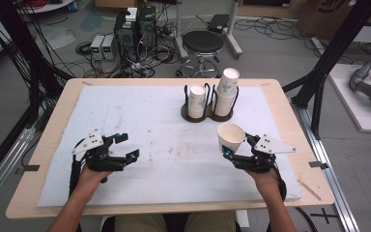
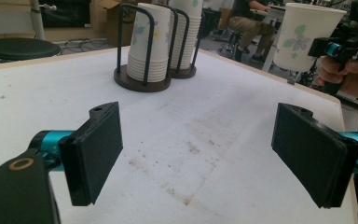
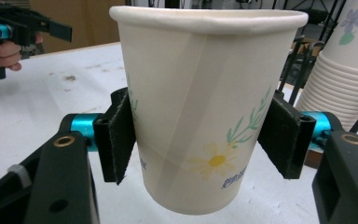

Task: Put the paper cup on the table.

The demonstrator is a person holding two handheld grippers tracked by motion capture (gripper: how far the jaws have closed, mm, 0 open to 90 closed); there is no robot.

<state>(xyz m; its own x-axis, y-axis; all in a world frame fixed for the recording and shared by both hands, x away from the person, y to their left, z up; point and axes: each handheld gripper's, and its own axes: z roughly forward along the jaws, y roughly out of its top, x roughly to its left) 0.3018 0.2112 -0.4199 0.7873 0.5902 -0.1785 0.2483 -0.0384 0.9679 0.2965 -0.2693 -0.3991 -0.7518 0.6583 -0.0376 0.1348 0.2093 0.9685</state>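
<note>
Paper cup (image 3: 205,107) clamped upright in the right hand-held gripper (image 1: 233,152), pads pressed on both sides of its wall, rim up, base clear of the bench (image 1: 149,130). Held in front of the cup holder (image 1: 207,115), near it, on the person's side, slightly right of the two stacks (image 1: 226,89). Long axis vertical, matching the stacks. Left hand-held gripper (image 1: 125,147) well apart from the holder, jaws wide, nothing between them. Likely next: up and over a stack, or down onto open bench; ample free room leftward.

overhead forward-down, gripper views low, sharing cup rack (image 1: 207,112)
</note>
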